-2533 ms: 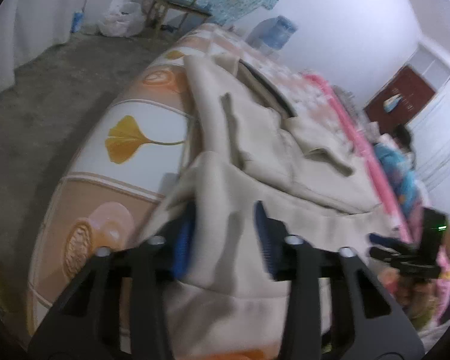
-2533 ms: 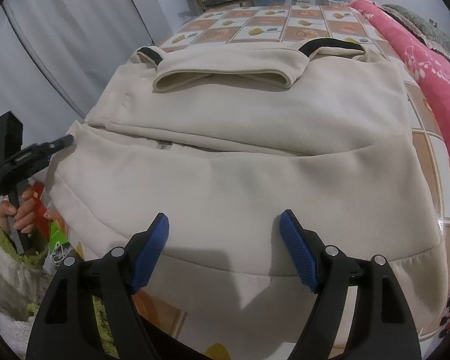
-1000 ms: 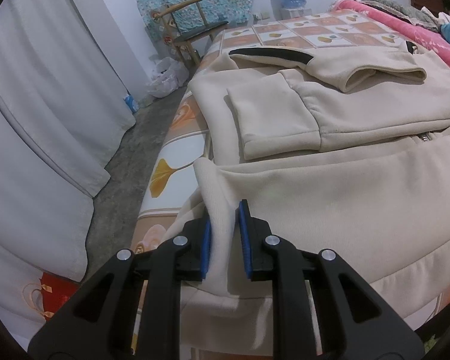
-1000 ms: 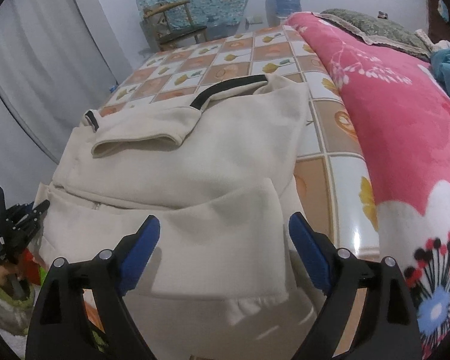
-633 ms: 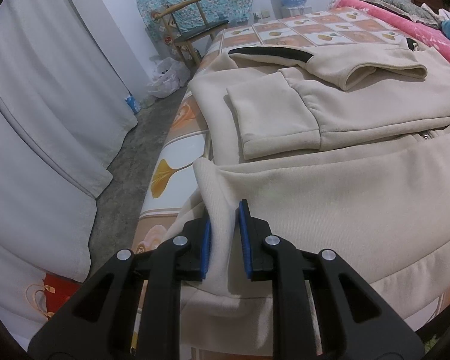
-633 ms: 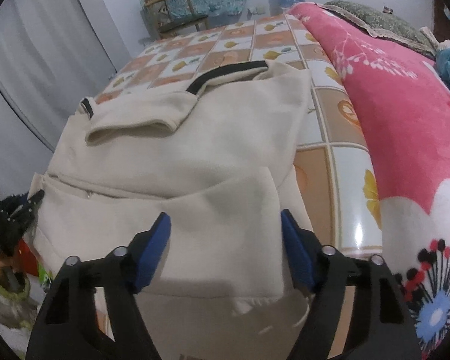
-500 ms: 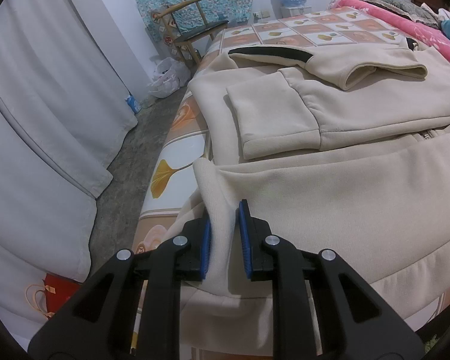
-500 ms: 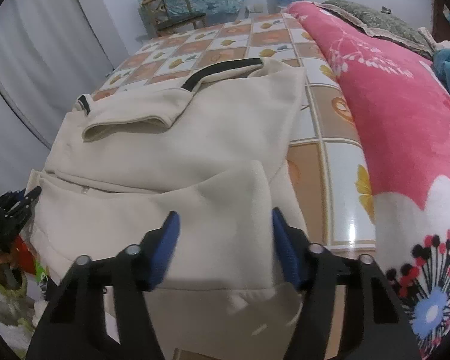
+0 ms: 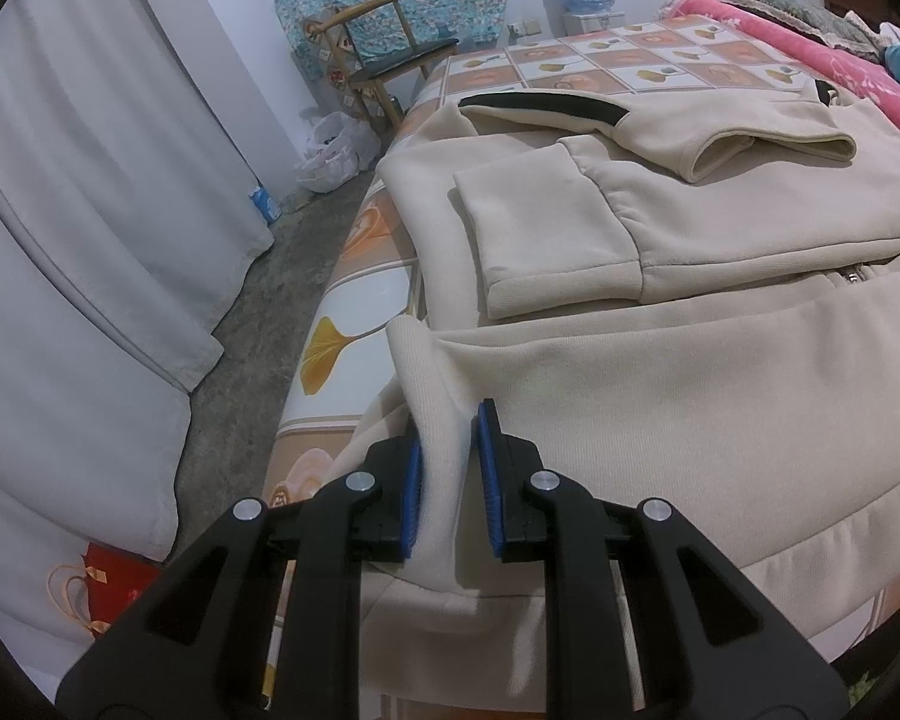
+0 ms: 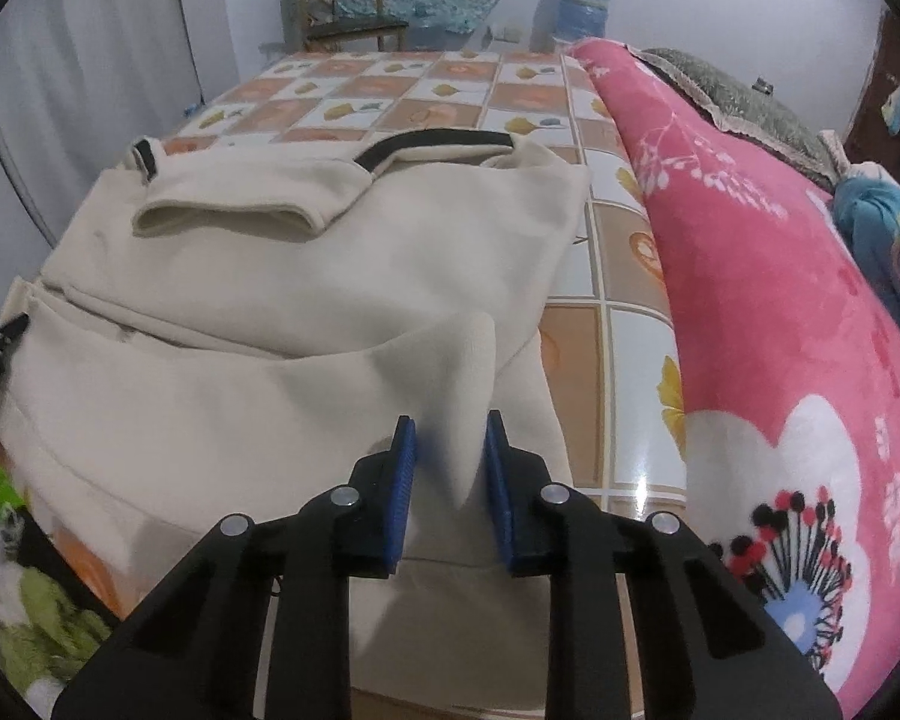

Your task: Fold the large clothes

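My left tool (image 9: 448, 475) and right tool (image 10: 450, 474) each pinched a hem corner of the cream jacket (image 9: 660, 396), jaws nearly closed. I judged the thick fleece could slip free on lifting, and the sleeve (image 10: 234, 204) folded at 11 o'clock could slide off.

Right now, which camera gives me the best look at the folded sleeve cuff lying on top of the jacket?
The left wrist view: the sleeve cuff lies sharp and near, its open end and the jacket under it clear. The right wrist view shows the same cuff farther off and slightly blurred, beyond the fabric pinched in the right gripper.
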`<state>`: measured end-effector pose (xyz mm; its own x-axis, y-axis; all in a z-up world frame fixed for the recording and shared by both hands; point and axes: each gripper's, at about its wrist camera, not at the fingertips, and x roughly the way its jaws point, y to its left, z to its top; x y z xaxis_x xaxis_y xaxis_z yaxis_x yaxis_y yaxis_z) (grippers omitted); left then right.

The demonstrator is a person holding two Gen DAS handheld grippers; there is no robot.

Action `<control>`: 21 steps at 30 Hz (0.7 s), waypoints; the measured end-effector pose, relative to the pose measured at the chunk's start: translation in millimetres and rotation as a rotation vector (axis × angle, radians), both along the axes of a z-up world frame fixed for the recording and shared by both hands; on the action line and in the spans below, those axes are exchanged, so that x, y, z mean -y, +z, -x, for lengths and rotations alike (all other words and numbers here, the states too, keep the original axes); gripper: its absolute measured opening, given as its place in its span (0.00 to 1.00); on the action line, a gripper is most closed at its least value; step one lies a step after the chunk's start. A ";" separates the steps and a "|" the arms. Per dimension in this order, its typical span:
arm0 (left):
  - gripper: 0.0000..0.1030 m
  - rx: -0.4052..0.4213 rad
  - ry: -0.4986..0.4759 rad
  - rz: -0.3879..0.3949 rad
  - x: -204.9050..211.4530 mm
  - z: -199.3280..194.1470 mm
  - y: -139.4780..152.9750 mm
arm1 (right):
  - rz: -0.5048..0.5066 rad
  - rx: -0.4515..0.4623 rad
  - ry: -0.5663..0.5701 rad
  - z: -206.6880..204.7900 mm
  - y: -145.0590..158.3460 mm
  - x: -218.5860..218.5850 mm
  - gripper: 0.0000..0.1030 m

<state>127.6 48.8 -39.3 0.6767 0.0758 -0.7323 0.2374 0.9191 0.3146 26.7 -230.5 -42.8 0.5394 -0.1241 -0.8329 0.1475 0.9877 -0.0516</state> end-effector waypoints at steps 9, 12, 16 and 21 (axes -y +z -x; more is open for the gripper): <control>0.16 -0.001 -0.002 -0.001 -0.3 0.2 -0.3 | 0.032 -0.022 -0.024 -8.8 -8.1 1.4 0.22; 0.16 -0.002 -0.001 0.000 -0.1 0.2 -0.2 | 0.041 -0.025 -0.026 -9.2 -9.4 0.6 0.22; 0.16 -0.001 -0.001 -0.002 0.0 -0.1 -0.1 | 0.052 -0.027 -0.024 -9.7 -10.4 -1.1 0.22; 0.17 -0.001 -0.001 -0.002 -0.2 0.2 -0.5 | 0.055 -0.026 -0.025 -9.6 -10.8 -1.7 0.22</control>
